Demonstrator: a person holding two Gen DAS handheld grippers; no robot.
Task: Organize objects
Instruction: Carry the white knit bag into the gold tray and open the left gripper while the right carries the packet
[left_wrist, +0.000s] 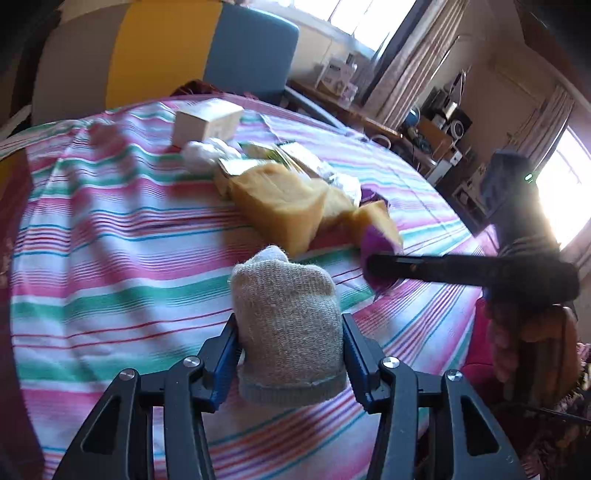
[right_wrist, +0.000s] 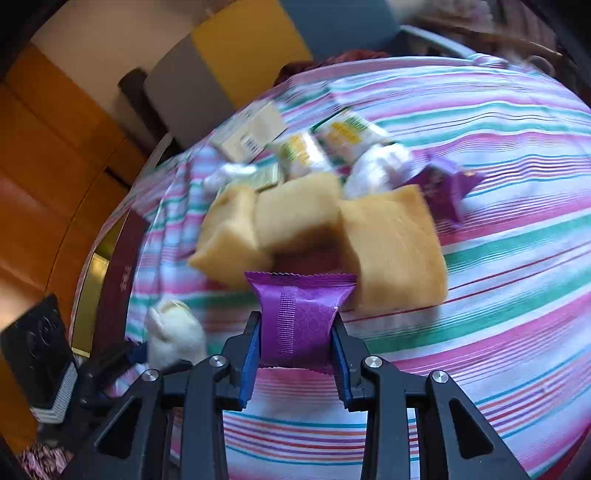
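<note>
The left gripper (left_wrist: 290, 350) clamps a rolled grey sock (left_wrist: 290, 325) between its 2 blue pads, the roll standing upright with its whiter end poking up beyond the fingertips. Under it lies the striped cloth (left_wrist: 110, 258) that covers the table. Ahead of this gripper sits the clutter: yellow sponge blocks (left_wrist: 280, 210) nearest, then a crumpled white bundle (left_wrist: 205, 155), and farthest off a white box (left_wrist: 205, 123). To its right and slightly ahead, the right gripper (left_wrist: 373, 267) reaches in from the side, a hand (left_wrist: 532, 347) wrapped around its handle, with a purple packet blurred at its tip.

The right gripper (right_wrist: 297, 332) is clenched on that purple packet (right_wrist: 299, 317), the pads pressing its 2 sides and its crimped top edge facing forward. Directly ahead of it, 3 sponge blocks (right_wrist: 391, 251) lie side by side, almost touching the packet's far edge. Beyond them are green-and-yellow sachets (right_wrist: 343, 138), another purple packet (right_wrist: 443, 184) ahead to the right, and a barcoded carton (right_wrist: 251, 134). To its left, the sock (right_wrist: 175, 336) appears in the other gripper.
</note>
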